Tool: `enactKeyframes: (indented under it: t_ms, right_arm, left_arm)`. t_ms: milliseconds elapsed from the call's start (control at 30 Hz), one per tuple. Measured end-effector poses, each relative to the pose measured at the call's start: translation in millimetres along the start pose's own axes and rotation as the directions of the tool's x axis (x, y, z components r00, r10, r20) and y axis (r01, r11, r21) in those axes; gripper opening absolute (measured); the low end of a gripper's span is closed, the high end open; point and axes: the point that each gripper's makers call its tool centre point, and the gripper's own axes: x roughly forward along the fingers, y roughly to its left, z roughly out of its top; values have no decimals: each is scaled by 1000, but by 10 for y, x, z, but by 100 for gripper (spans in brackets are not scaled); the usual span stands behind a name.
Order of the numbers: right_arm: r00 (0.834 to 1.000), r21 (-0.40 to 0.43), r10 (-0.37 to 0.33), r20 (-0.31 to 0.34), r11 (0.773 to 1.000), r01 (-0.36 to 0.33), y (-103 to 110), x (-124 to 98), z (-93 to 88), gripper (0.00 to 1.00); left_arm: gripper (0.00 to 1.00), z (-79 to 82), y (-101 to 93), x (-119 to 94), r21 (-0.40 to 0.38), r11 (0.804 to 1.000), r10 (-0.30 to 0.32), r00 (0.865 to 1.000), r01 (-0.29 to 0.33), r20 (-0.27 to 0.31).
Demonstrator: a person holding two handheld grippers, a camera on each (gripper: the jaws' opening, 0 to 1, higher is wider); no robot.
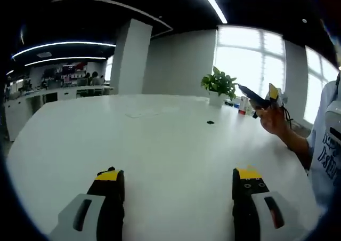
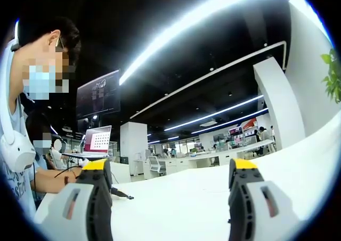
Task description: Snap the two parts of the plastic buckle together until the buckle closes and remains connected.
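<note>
Well, both hand-held grippers wide, holding nothing; tiny dark item on table, axis unclear.

Smooth white table (faintly glossy); tongs of matt plastic.

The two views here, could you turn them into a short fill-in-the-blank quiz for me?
1. The potted plant on the table has ____ leaves.
2. The left gripper has its jaws ____, holding nothing.
3. The tips of the right gripper are coloured ____.
4. The laptop has its lid ____.

Missing words: green; open; yellow; open
</note>
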Motion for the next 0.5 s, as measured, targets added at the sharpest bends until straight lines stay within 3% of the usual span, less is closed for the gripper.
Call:
enactKeyframes:
  t_ms: [133, 267, 333, 500]
  right_arm:
    - [1000, 7, 1, 4, 1000, -1, 0, 0, 6, 92]
    - [1000, 12, 3, 1, 1000, -3, 7, 13, -13, 92]
    - [1000, 14, 5, -7, 1000, -5, 14, 20, -39, 92]
    - [1000, 35, 13, 2, 999, -13, 26, 27, -32, 92]
  left_arm:
    - [86, -19, 260, -63, 71, 989, 127, 992, -126, -11]
    - [88, -135, 322, -2, 38, 994, 107, 992, -105, -64]
    - [87, -198, 362, 12, 77, 991, 122, 986, -114, -110]
    - [84, -219, 394, 23, 120, 986, 133, 985, -119, -113]
